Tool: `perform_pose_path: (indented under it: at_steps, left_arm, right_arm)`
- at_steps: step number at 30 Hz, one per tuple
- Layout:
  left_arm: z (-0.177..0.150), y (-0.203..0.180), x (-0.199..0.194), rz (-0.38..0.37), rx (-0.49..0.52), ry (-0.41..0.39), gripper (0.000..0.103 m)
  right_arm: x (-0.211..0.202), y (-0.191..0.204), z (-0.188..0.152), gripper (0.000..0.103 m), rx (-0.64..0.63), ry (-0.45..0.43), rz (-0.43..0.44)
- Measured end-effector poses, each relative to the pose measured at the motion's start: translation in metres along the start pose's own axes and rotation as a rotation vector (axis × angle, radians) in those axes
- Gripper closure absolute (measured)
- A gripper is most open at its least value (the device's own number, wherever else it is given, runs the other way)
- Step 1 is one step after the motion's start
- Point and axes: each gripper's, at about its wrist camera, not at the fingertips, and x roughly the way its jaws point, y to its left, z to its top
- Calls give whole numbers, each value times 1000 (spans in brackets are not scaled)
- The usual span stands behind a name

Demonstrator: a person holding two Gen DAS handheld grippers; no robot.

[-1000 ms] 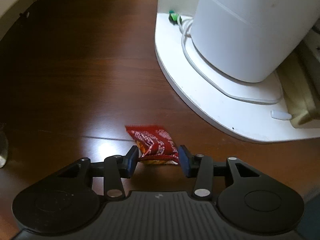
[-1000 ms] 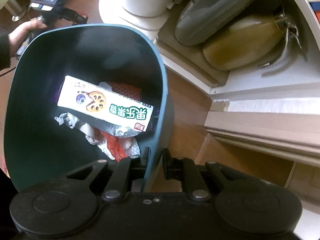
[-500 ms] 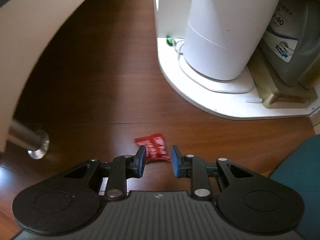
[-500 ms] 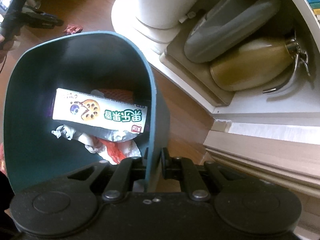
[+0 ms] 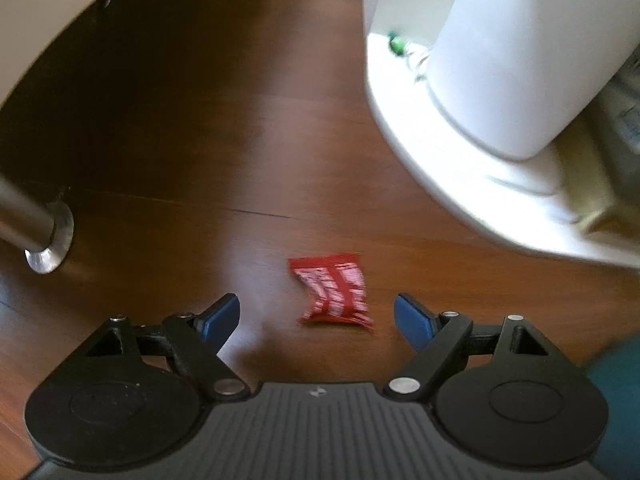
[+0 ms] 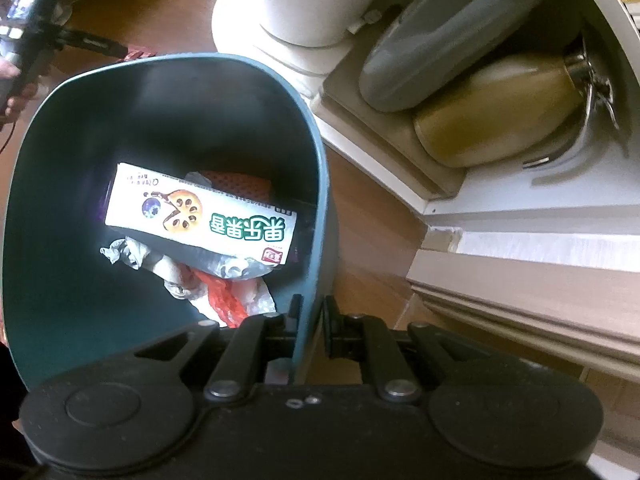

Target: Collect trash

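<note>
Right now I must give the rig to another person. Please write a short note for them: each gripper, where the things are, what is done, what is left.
Left gripper: jaws opening, nothing between the pads; it hangs over the red wrapper on the wood floor.
Right gripper: shut on the rim of the teal bin, holding it.
Done: a white snack box and crumpled wrappers lie in the bin.
Left: grip the red wrapper and drop it into the bin.

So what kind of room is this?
Probably a room in a home: a dark wooden floor, a teal waste bin with wrappers inside, and bottles stored on a low white shelf.
</note>
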Motion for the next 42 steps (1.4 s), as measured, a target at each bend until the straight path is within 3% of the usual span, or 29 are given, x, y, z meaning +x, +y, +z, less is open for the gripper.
perform_pose_path:
  at_steps: [10,12,16,22,28,34,42]
  left_arm:
    - [-1,-13,57,83,15,42,20]
    - [-2,-17,60,81,22,36,27]
    - [0,-22,52,70,43,5,66]
    - [-5,-10,43,44,13,14,68]
    - [-14,10,-1,9,-15,-24,68]
    - [-22,3,-77,-95,35,-95,68]
    - [-29,-43,-189,-249,206,-262,68]
  right_arm:
    - [3,4,1,96,36,30,-16]
    - [2,4,0,96,31,30,-19]
    - [2,1,1,96,34,27,-19]
    - [1,0,0,96,25,10,-18]
    - [-4,-2,-2,96,18,-20,-10]
    - [-8,-1,-1,96,-17,-49,-10]
    - [-9,9,-1,101,-112,-102,-63]
